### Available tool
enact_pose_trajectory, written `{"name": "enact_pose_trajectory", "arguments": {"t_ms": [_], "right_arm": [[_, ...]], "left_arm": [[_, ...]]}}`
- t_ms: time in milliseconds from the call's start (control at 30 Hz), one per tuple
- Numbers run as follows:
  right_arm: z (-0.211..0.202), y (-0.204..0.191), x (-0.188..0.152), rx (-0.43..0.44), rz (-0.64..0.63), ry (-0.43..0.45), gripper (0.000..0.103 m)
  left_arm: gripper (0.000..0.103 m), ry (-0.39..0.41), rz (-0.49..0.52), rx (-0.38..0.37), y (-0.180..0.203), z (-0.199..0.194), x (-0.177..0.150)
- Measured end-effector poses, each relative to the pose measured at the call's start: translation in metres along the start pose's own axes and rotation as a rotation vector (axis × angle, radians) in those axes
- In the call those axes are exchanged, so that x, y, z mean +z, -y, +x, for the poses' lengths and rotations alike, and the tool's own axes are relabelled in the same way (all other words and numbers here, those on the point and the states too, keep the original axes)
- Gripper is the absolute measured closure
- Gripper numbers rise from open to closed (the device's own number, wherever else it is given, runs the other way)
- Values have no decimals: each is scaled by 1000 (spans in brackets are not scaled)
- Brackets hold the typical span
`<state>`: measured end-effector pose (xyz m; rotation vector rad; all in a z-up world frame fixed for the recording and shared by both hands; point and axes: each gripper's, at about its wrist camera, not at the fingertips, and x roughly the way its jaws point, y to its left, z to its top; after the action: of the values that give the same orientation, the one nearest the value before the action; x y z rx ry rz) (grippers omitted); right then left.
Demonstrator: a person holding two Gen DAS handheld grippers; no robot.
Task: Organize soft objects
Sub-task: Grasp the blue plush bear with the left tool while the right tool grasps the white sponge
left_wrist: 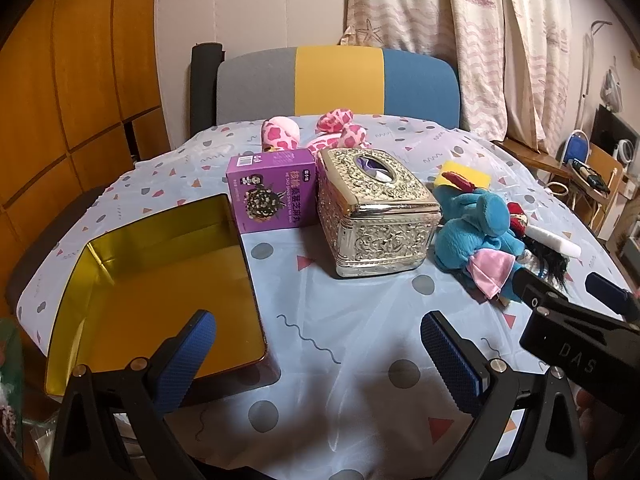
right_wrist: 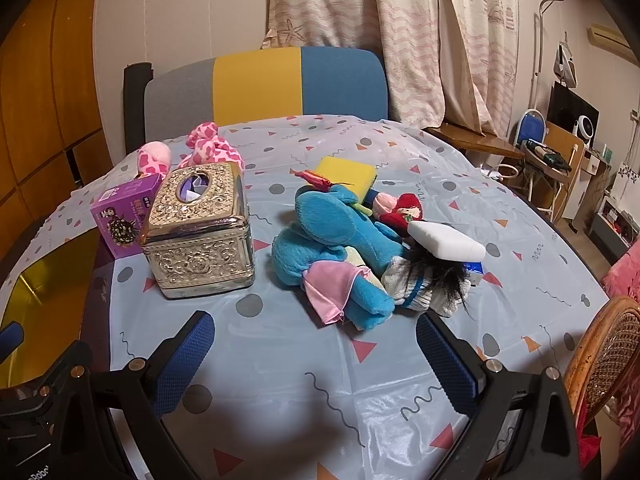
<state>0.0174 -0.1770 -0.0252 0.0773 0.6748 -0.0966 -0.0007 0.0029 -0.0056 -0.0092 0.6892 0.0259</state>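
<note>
A blue plush toy [right_wrist: 336, 240] with a pink skirt lies mid-table beside a small doll with black hair [right_wrist: 432, 284], a red-haired doll [right_wrist: 408, 208] and a yellow sponge [right_wrist: 348, 172]. The blue plush also shows in the left wrist view [left_wrist: 476, 232]. A pink spotted plush [left_wrist: 332, 132] lies at the far edge. A gold tin [left_wrist: 160, 280] stands open and empty at the left. My left gripper [left_wrist: 320, 348] is open and empty, near the tin. My right gripper [right_wrist: 316, 356] is open and empty, just in front of the blue plush.
A silver ornate tissue box [left_wrist: 376, 216] and a purple snack box [left_wrist: 272, 192] stand mid-table. A white bottle [right_wrist: 444, 240] lies on the dolls. A colour-block chair [left_wrist: 336, 80] stands behind the table, a wicker chair [right_wrist: 608, 352] at the right.
</note>
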Motion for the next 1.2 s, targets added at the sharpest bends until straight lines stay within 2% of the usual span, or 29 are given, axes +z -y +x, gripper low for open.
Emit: {"name": "enact_pose_trajectory", "arguments": {"t_ms": [200,333,400,633,767,900,1000,1133,1200], "right_arm": [[4,16,7,-16,25,4,0],[8,38,18,-22,60,7,0],[9,57,27,-12,94,5,0],[15,125,48,-50,198,-12,0],[17,153,49,-68,243,-4,0],[25,171,43,-42,294,-12,0],[34,178,36,25,340,-45,0],[37,177,35,76,360,-37,0],[37,180,34,102,379,-27,0]], "left_arm": [[0,-15,10,-33,3,5,0],[0,-26,-12,-172,1,9,1],[0,-41,9,-192,6,12,3],[0,-102,69,-360,37,23,18],[2,-166,57,-384,53,42,31],[2,-209,77,-409,74,56,39],[2,-230,98,-415,93,68,44],[2,-246,98,-414,119,90,53],[8,-273,73,-401,132,104,57]]}}
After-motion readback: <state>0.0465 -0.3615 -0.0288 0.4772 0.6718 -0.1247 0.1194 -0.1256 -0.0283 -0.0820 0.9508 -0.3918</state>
